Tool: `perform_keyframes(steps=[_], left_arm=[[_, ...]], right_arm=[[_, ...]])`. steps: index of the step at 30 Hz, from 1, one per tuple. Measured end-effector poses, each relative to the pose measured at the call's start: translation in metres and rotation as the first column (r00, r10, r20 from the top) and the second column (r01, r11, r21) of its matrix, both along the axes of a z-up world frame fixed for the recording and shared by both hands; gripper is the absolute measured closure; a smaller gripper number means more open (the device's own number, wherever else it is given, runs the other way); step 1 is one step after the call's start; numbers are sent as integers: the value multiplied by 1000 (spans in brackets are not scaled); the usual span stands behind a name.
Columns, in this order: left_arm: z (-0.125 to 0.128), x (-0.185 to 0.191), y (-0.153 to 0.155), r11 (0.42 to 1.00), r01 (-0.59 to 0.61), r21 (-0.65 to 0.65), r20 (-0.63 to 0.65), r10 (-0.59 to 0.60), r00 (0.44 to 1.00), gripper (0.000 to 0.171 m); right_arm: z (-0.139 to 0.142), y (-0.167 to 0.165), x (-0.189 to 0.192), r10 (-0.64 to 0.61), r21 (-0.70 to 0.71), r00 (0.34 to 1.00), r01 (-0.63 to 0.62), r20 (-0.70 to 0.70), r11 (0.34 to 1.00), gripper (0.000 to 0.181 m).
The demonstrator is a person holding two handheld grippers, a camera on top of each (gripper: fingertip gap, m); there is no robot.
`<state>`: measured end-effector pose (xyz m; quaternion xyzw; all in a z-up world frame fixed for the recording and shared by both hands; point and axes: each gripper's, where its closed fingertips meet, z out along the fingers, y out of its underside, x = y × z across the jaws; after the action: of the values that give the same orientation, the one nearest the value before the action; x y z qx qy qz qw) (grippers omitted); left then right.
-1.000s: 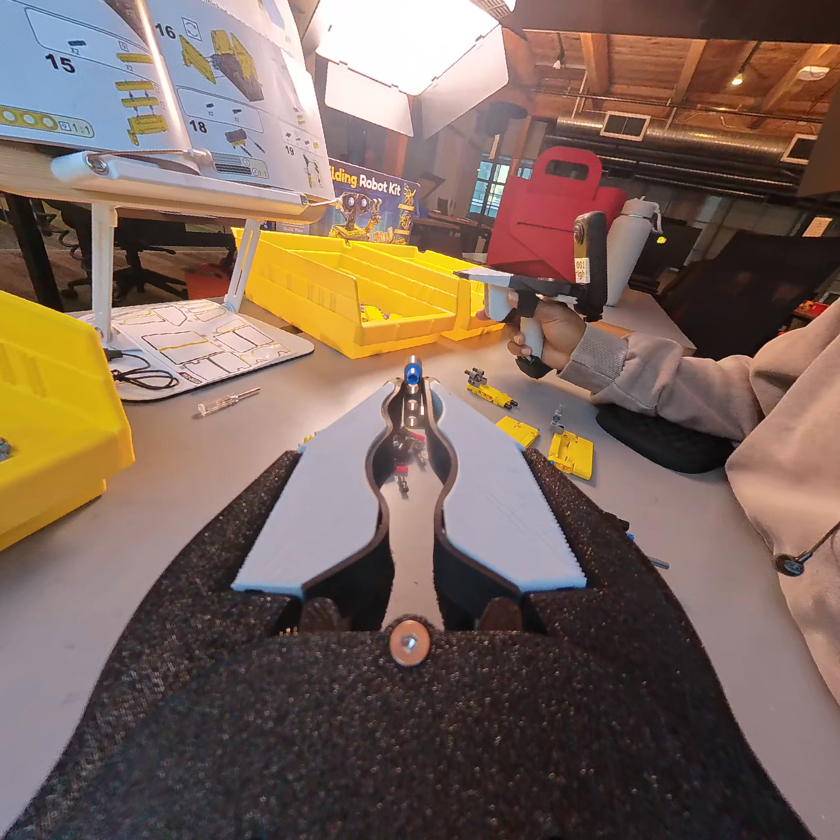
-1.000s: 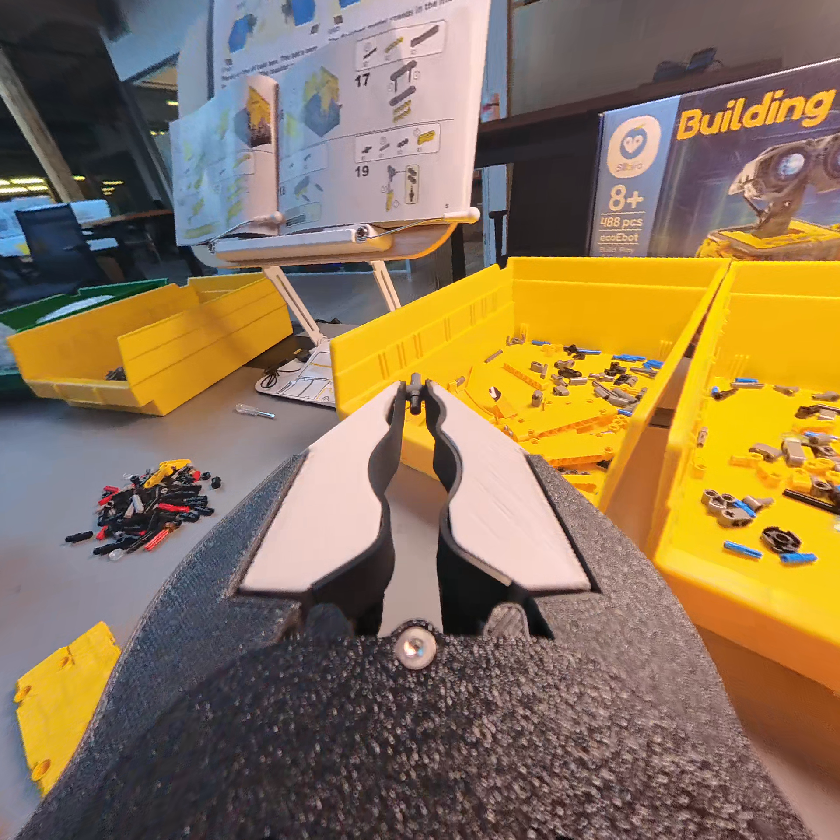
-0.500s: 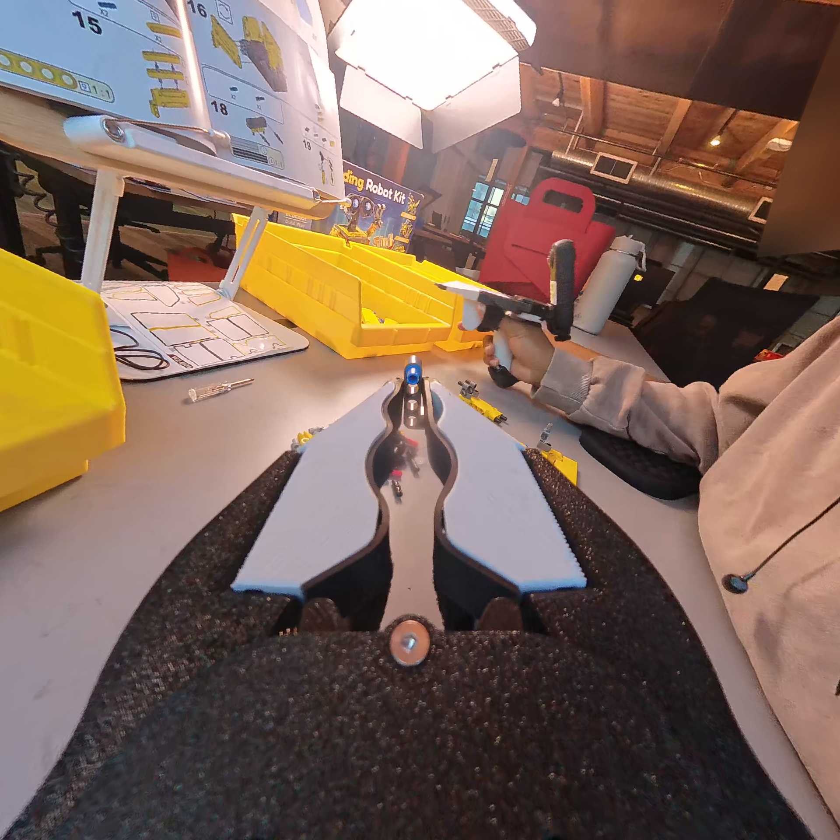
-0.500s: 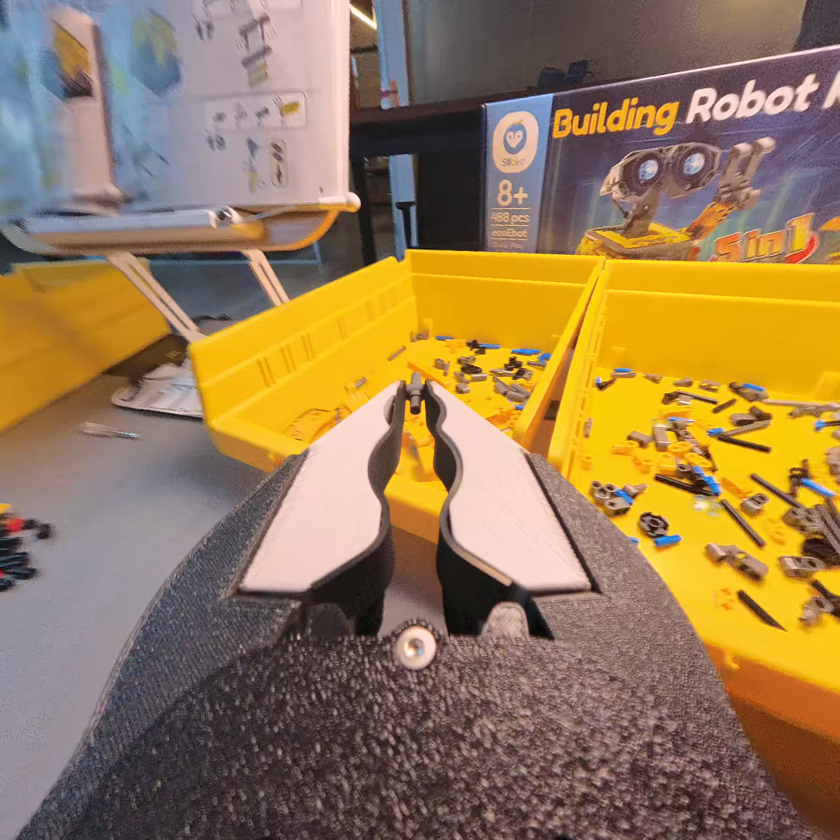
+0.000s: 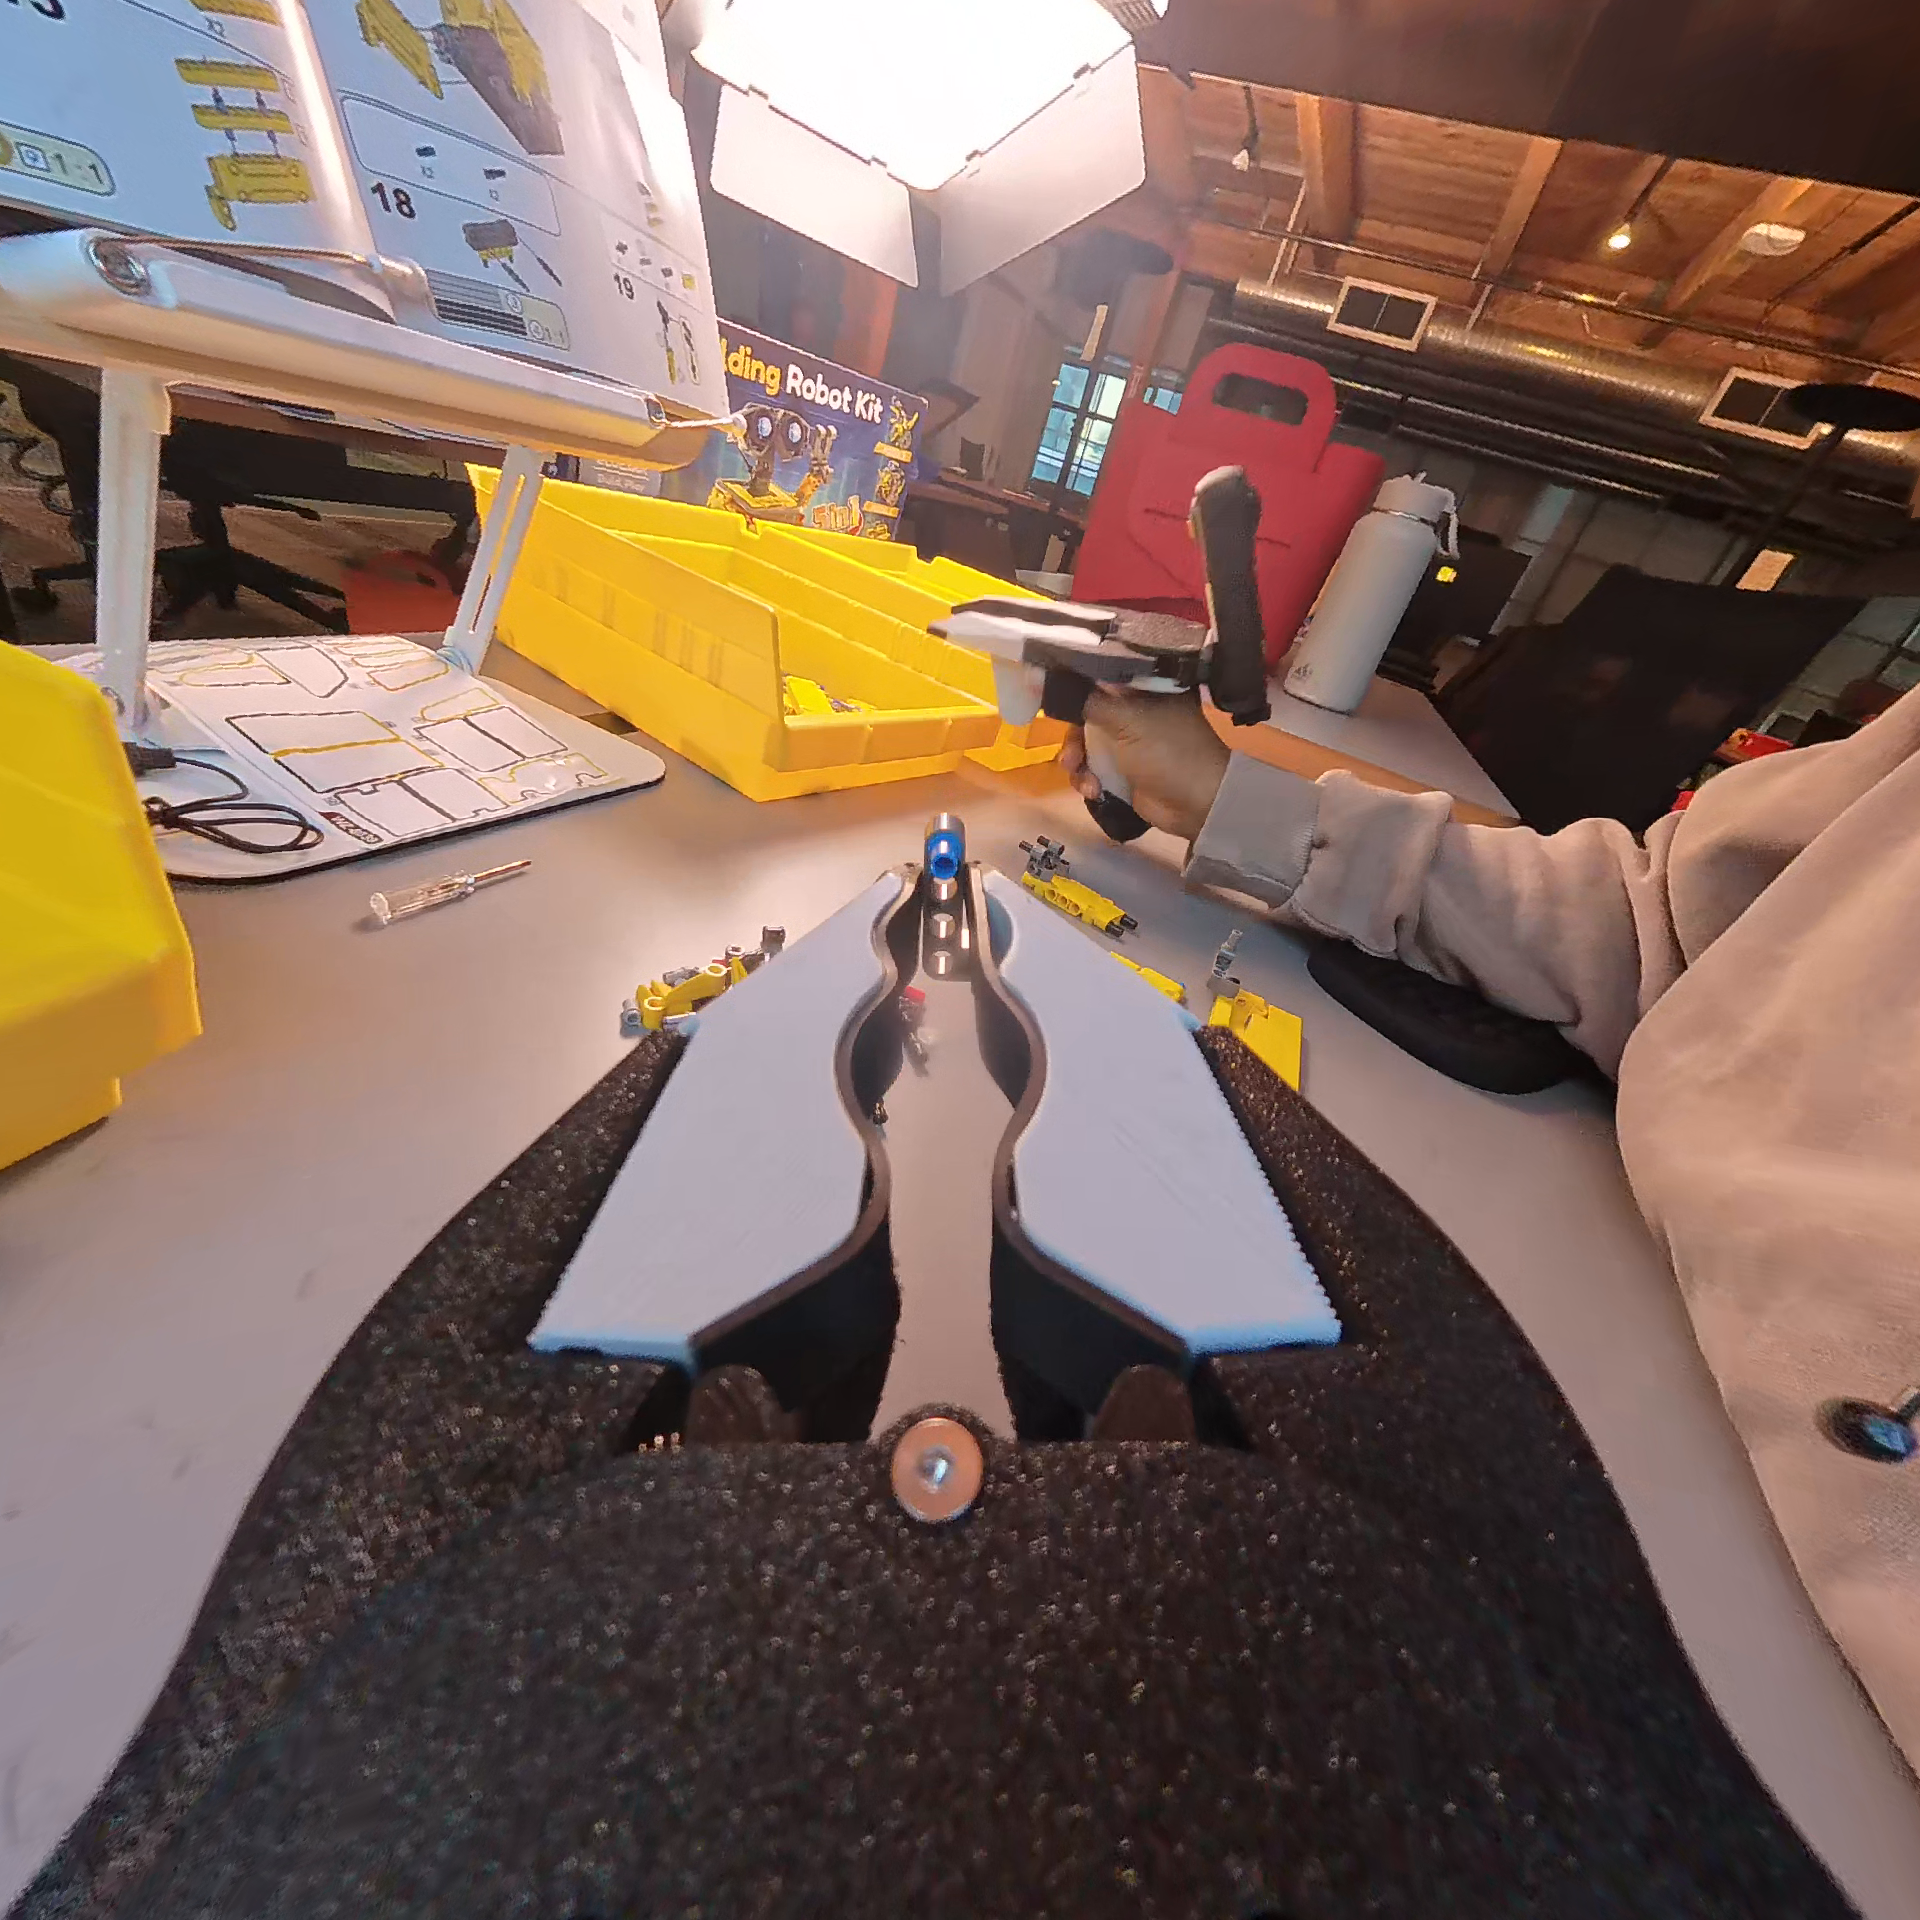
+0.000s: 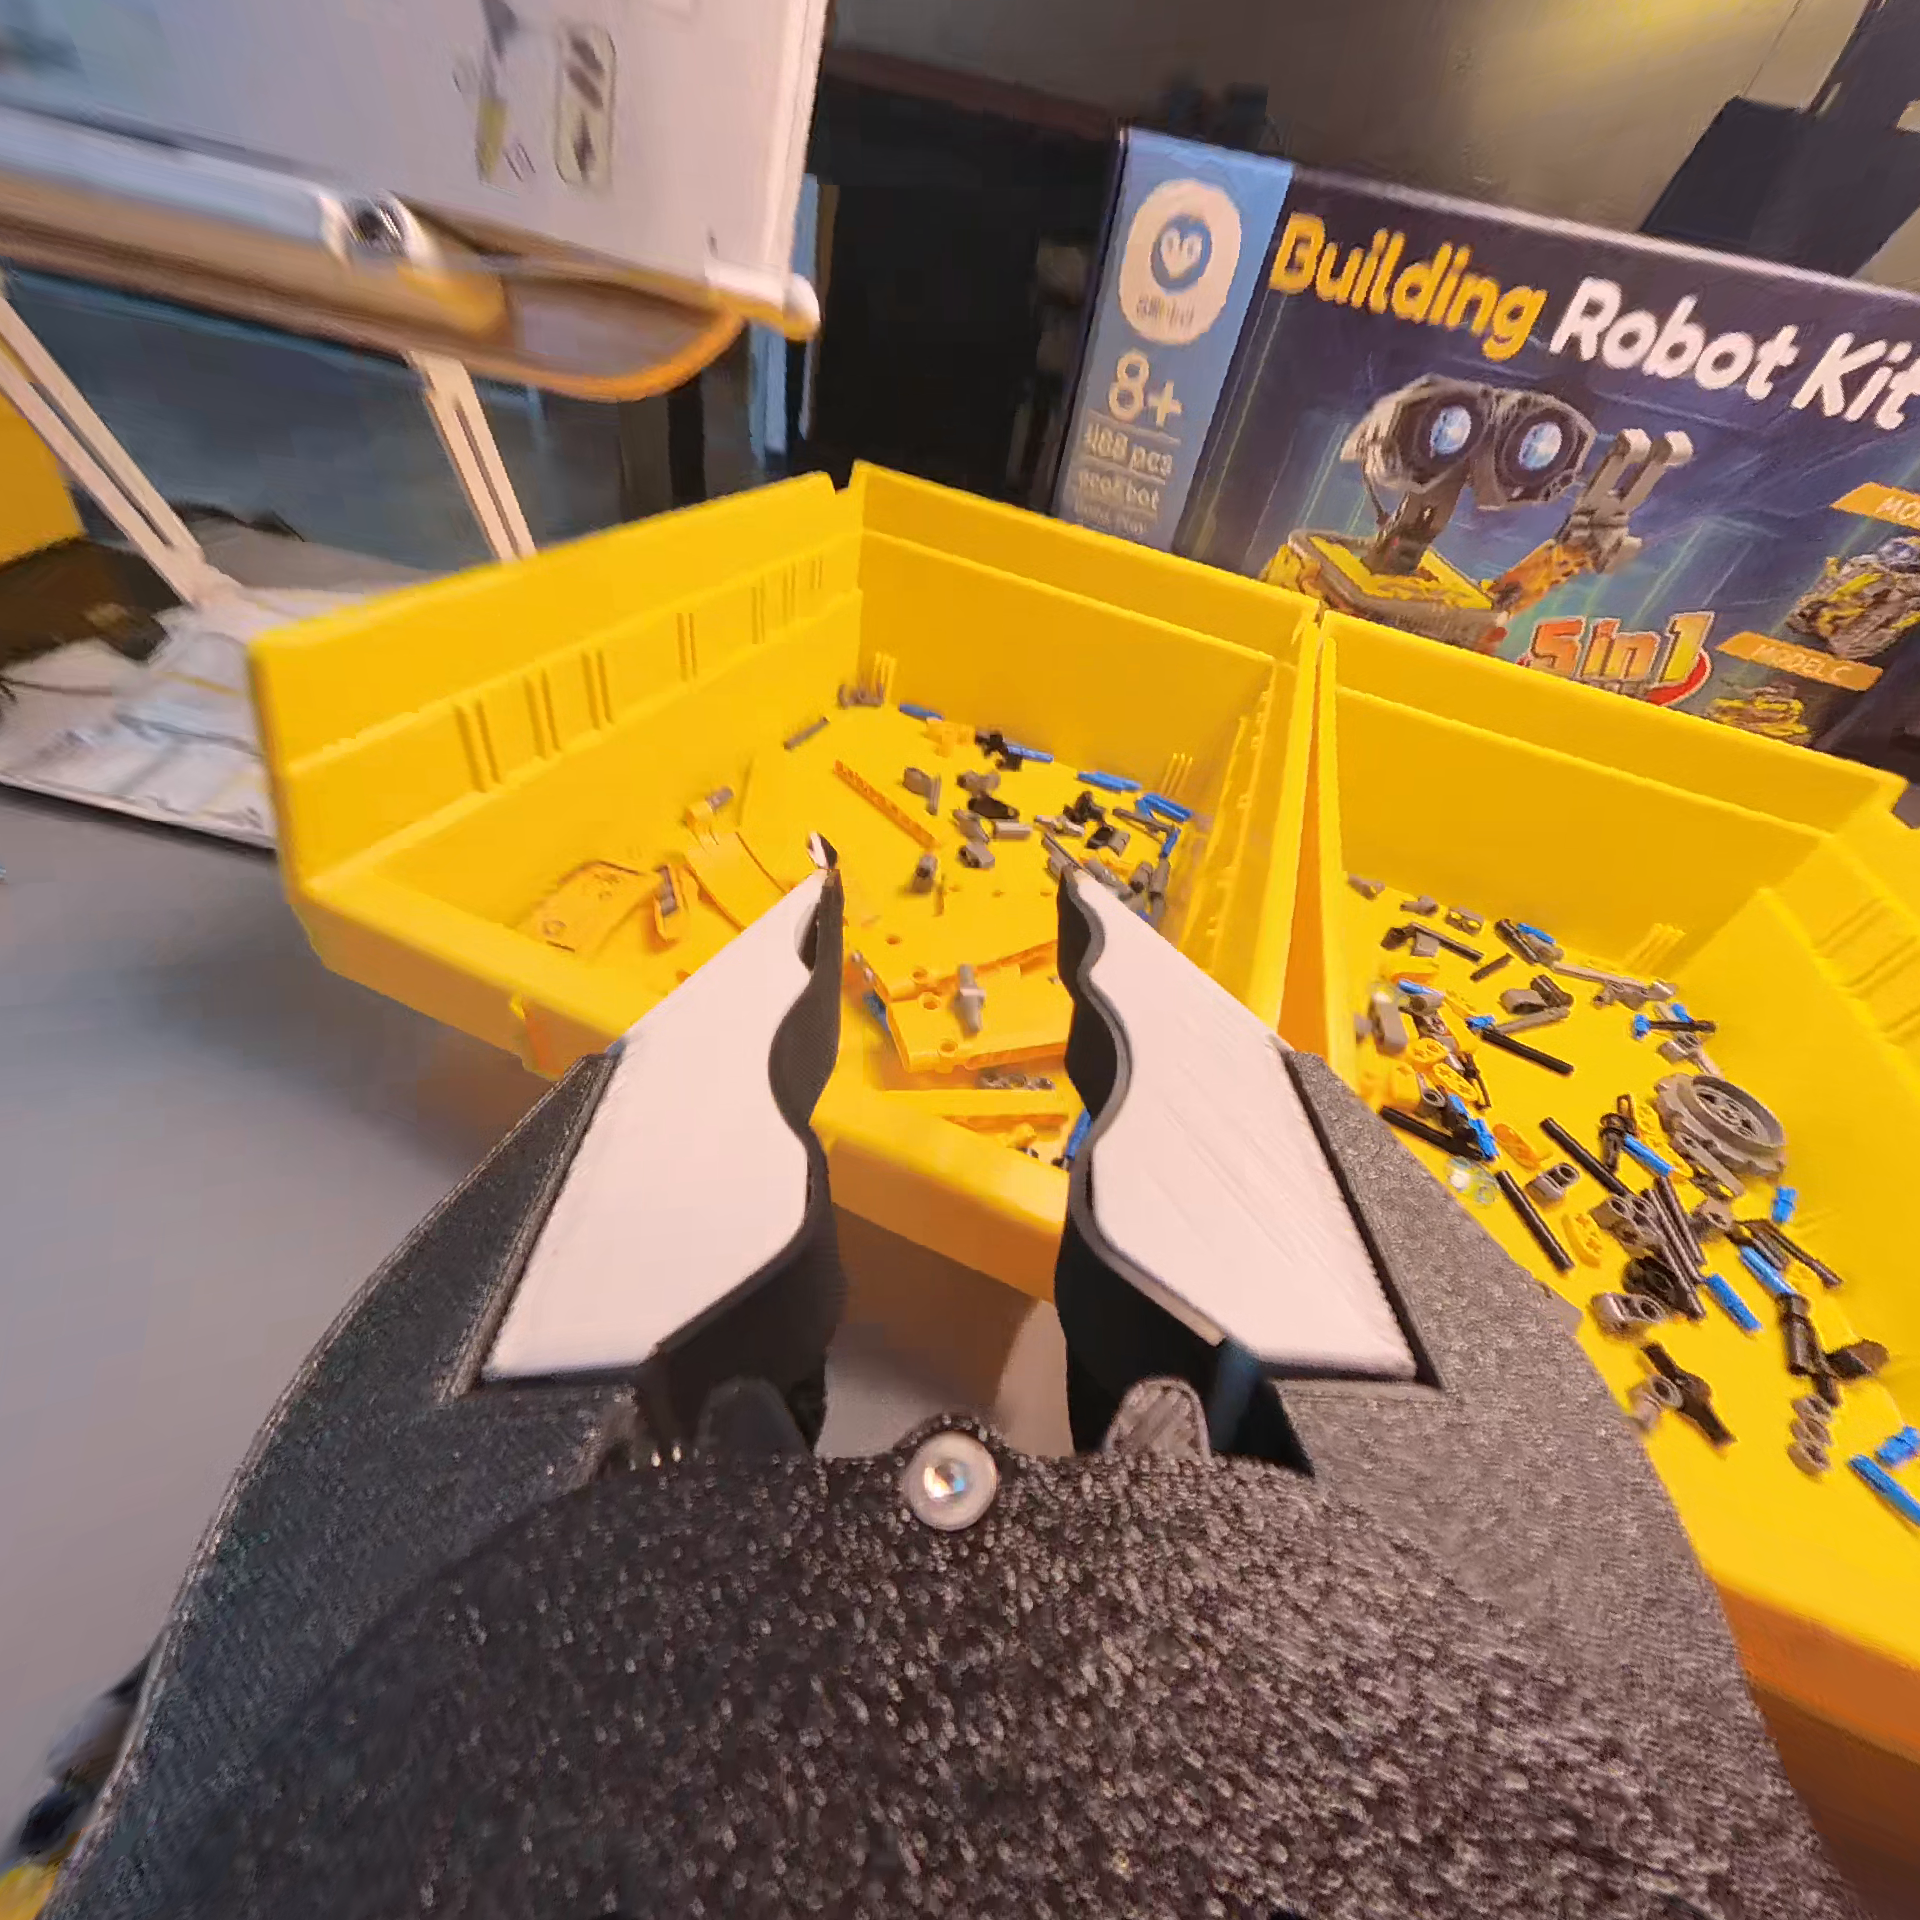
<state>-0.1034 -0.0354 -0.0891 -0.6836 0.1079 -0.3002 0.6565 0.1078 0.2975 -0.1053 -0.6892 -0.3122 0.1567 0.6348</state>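
Note:
My left gripper [image 5: 943,896] is shut on a dark beam with round holes [image 5: 941,940], held above the grey table [image 5: 416,1091]. A blue pin [image 5: 943,844] sticks out of the beam's far end. My right gripper [image 6: 948,883] is open over a yellow bin [image 6: 416,883] of loose yellow, grey, black and blue parts. A small dark piece [image 6: 824,852] shows just off its left fingertip [image 6: 805,914]; nothing lies between the pads. The left wrist view shows the right gripper [image 5: 966,623], held by a hand over the yellow bins [image 5: 665,665].
A second yellow bin [image 6: 1558,810] with several small parts stands to the right, a kit box [image 6: 1558,416] behind. An instruction booklet on a white stand [image 5: 343,312], a small screwdriver [image 5: 447,890], loose yellow parts [image 5: 1075,899], a black pad [image 5: 1444,1023] and another yellow bin [image 5: 83,935] surround the left gripper. Some 40 cm of space lies between my two pairs of fingers.
My right gripper swung right over the yellow bin and opened; the small dark piece it pinched is no longer between the pads. My left gripper stays shut on the beam.

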Motion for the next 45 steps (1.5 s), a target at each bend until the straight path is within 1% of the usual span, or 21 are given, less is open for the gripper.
perform_keyframes(steps=[3,6,9,12,13,14,15,19,22,23,25,28,29,31,34,37,39,40,41,42,45], left_arm=[[2,5,4,1000,4,22,-22,-3,1000,165],[14,17,9,995,53,81,-15,-52,999,165],[31,32,15,981,118,153,8,-121,993,165],[51,44,17,958,195,211,115,-223,968,165],[57,48,16,949,214,230,153,-252,955,166],[61,51,14,943,229,243,185,-277,943,165],[63,55,12,939,239,249,207,-293,933,165],[59,65,2,935,250,250,263,-314,912,165],[57,69,-7,934,262,244,236,-319,918,165],[56,70,-9,934,267,238,220,-320,921,165],[55,74,-13,931,281,234,180,-325,928,165],[55,79,-19,925,307,222,118,-338,934,165],[53,80,-20,926,317,207,89,-340,936,163],[42,84,-24,921,361,147,-8,-363,932,163],[27,81,-20,942,328,75,-179,-311,933,152],[19,81,-16,959,276,67,-301,-244,922,142],[9,83,-14,964,263,38,-361,-232,903,143],[2,85,-14,965,263,16,-402,-234,885,150],[-3,87,-15,962,273,4,-442,-243,864,159],[-2,87,-15,963,269,11,-445,-237,864,160],[10,84,-16,963,268,27,-345,-243,906,164]], right_arm=[[41,-30,-11,162,37,965,-158,-207,987,139],[68,-80,-34,387,64,873,-386,-296,920,141],[84,-152,-70,634,83,708,-644,-312,760,149],[89,-242,-105,840,91,454,-862,-297,499,150],[88,-272,-113,882,87,366,-909,-298,407,150],[85,-295,-120,902,78,306,-936,-304,344,150],[79,-311,-128,909,62,288,-945,-302,320,148],[58,-339,-150,916,33,312,-943,-253,331,146],[55,-347,-152,918,51,307,-943,-252,329,165],[55,-349,-150,920,57,299,-945,-254,323,165],[55,-352,-146,923,54,272,-953,-273,297,165],[57,-358,-137,926,29,186,-978,-329,207,166],[56,-356,-134,929,19,178,-981,-325,195,166],[50,-347,-132,946,9,217,-974,-240,226,166],[35,-339,-128,960,-4,263,-965,-91,264,166],[17,-344,-130,965,-44,262,-964,10,262,165],[3,-349,-132,957,-48,260,-962,126,268,166],[0,-353,-133,954,-46,257,-963,157,266,166],[1,-355,-133,952,-41,257,-963,163,267,166],[1,-355,-133,953,-44,256,-963,165,267,166],[16,-351,-130,968,-34,251,-967,18,252,167]])
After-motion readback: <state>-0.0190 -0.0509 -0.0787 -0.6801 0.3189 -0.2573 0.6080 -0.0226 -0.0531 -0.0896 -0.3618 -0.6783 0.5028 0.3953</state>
